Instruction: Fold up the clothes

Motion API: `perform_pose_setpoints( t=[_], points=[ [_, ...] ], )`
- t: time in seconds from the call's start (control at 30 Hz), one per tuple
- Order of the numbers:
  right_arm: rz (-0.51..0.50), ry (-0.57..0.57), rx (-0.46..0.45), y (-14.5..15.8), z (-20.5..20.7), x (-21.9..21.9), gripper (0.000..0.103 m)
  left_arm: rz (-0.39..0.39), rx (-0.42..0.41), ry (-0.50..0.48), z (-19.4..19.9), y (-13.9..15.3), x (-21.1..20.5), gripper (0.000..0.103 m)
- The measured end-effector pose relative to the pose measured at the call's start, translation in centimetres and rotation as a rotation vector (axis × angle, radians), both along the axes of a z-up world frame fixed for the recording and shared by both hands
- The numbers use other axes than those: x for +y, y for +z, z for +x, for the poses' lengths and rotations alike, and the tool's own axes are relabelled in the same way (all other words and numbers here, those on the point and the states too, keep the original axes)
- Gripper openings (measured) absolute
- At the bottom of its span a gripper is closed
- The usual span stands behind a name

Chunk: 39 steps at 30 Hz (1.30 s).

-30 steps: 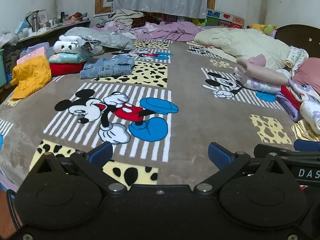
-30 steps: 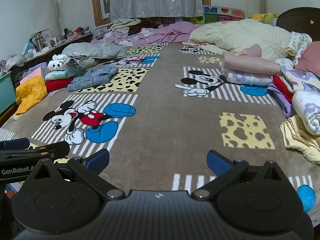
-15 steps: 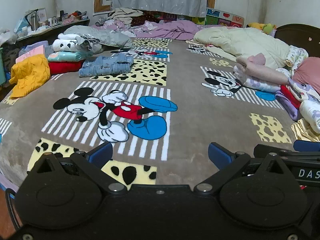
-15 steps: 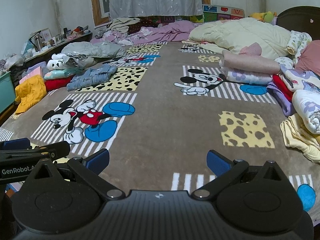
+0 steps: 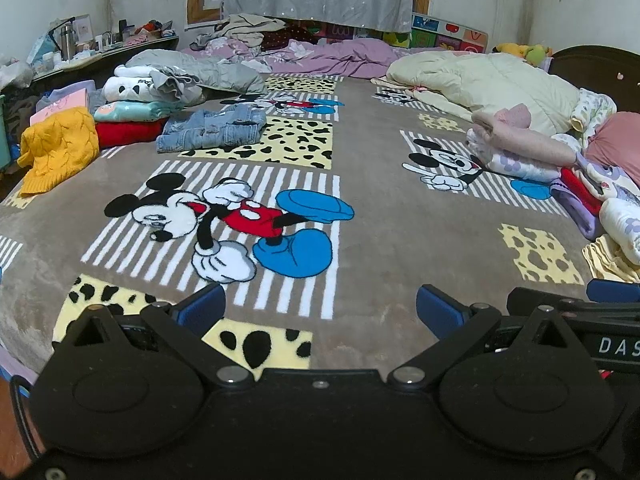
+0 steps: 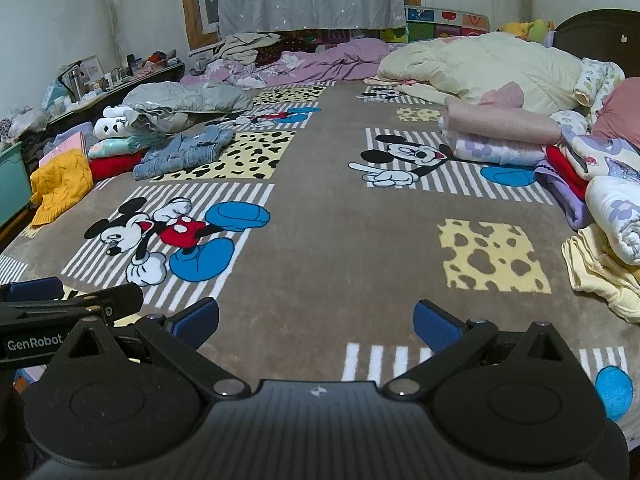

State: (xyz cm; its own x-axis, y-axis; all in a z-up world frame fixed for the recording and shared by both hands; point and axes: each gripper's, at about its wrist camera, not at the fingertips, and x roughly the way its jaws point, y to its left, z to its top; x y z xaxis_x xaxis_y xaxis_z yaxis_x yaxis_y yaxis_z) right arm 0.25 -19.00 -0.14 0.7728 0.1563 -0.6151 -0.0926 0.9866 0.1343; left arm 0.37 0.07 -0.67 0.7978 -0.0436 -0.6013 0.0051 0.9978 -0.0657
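1. Both tools hover low over the near edge of the bed (image 5: 392, 216), side by side. The left gripper (image 5: 320, 308) has its jaws spread wide with nothing between them, and the right gripper (image 6: 316, 318) is the same: released and empty.
2. No garment lies on the bare stretch of cartoon blanket (image 6: 328, 240) in front of them. The clothes sit at the sides: a rumpled denim jacket (image 5: 212, 128) and a yellow knit sweater (image 5: 56, 148) on the left, near a folded stack (image 5: 132, 108); a heap of soft pieces (image 6: 600, 208) on the right.
3. The denim looks the likeliest next piece to me. It should be heavier and stiffer than the rest, so it will hold a crease but drag on the plush blanket.
4. I would pinch it at the collar or a shoulder seam, where the cloth is doubled.
5. The knit would stretch and sag; better taken with both tools at the shoulders.
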Motion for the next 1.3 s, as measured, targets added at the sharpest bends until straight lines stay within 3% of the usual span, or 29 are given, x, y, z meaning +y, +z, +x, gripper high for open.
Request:
perform_pose_setpoints(
  t=[0.97, 1.3],
  points=[
    [-0.001, 0.005, 0.020, -0.2, 1.3, -0.5, 0.103, 0.002, 0.021, -0.003, 1.9, -0.5, -0.7, 0.103],
    [0.072, 0.108, 0.071, -0.6, 4.8, -0.7, 0.103, -0.044, 0.000, 0.058, 5.3, -0.3, 1.6, 0.103]
  ],
)
